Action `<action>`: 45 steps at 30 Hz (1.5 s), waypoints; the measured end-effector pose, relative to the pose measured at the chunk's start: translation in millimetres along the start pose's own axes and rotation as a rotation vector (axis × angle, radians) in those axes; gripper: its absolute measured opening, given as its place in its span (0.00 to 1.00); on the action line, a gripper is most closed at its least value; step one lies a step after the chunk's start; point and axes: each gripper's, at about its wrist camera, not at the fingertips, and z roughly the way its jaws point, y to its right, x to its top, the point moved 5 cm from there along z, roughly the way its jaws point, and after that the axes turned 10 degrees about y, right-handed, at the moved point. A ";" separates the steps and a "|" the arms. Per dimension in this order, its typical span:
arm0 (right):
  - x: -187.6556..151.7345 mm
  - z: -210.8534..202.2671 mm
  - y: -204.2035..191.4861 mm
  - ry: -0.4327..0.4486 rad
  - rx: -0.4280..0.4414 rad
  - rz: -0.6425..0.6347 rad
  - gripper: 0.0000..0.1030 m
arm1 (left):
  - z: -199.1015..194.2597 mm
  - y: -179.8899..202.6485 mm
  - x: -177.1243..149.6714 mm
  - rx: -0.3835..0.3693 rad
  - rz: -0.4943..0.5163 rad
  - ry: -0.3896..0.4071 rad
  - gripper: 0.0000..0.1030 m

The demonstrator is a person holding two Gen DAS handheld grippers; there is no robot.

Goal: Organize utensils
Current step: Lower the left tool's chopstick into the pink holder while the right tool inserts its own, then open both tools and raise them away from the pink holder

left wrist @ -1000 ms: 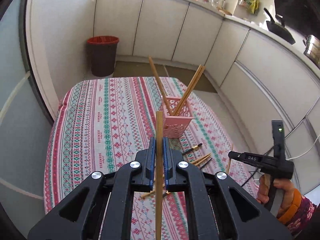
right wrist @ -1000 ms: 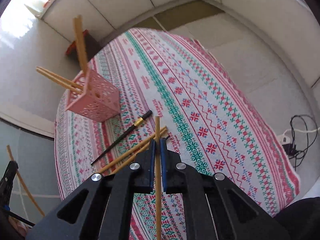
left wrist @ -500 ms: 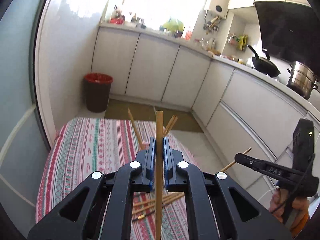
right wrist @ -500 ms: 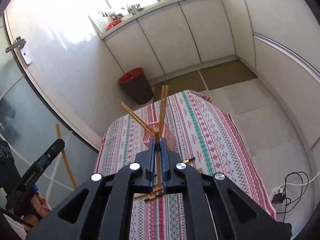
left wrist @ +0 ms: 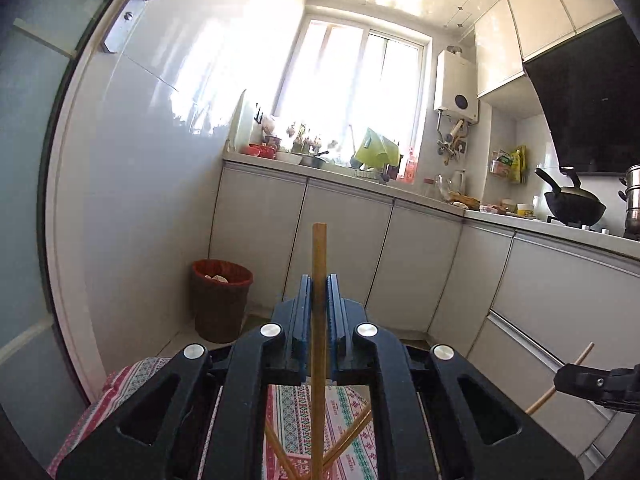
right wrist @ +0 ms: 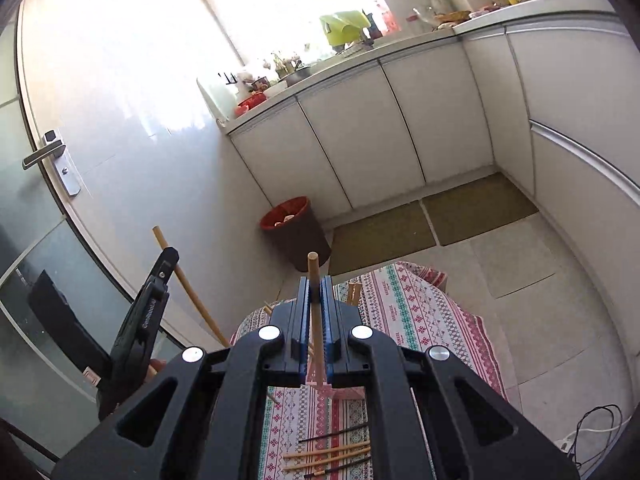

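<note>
My left gripper is shut on a wooden chopstick that stands upright between its jaws, raised above the table. My right gripper is shut on another wooden chopstick, also upright. The pink holder shows only in part under the right gripper, with chopsticks leaning in it. Several loose chopsticks, wooden and black, lie on the patterned tablecloth. The left gripper shows in the right wrist view, the right gripper in the left wrist view.
A dark bin with a red liner stands on the floor beyond the table. White cabinets and a cluttered counter run behind. A door with a handle is at the left. A cable lies on the floor at the right.
Both grippers have tilted upward with their chopsticks, so the views swung from the table to the cabinets and window. The holder has dropped under the jaws.
</note>
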 end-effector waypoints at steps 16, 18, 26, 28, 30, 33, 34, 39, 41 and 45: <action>-15.2 64.1 17.0 -0.058 0.002 -0.012 0.06 | 19.5 -34.6 -52.2 0.071 0.015 -0.028 0.25; -16.0 65.7 13.6 -0.059 0.004 -0.012 0.06 | 4.8 -43.0 -34.9 0.084 0.011 -0.008 0.29; -26.7 84.7 -0.5 -0.076 -0.034 -0.044 0.06 | -41.7 -87.0 -8.8 0.161 -0.009 -0.035 0.51; -32.5 91.7 -1.8 -0.081 -0.053 -0.060 0.06 | -47.2 -97.7 -10.0 0.177 -0.013 -0.045 0.51; -40.1 101.0 -3.2 -0.092 -0.077 -0.080 0.06 | -47.3 -106.0 -12.0 0.187 -0.022 -0.062 0.51; -53.6 116.4 -3.4 -0.114 -0.085 -0.085 0.06 | -44.1 -119.3 -18.0 0.200 -0.046 -0.100 0.52; -58.0 121.6 -3.2 -0.127 -0.087 -0.089 0.09 | -42.6 -121.5 -20.1 0.201 -0.053 -0.114 0.52; -63.7 122.9 3.1 -0.134 -0.126 -0.063 0.32 | -42.8 -121.6 -24.3 0.186 -0.059 -0.154 0.53; -59.9 115.4 0.4 -0.117 -0.140 -0.084 0.32 | -44.3 -114.8 -24.3 0.171 -0.051 -0.167 0.54; -54.9 98.4 -4.9 -0.090 -0.159 -0.119 0.32 | -49.4 -98.5 -22.3 0.146 -0.025 -0.184 0.61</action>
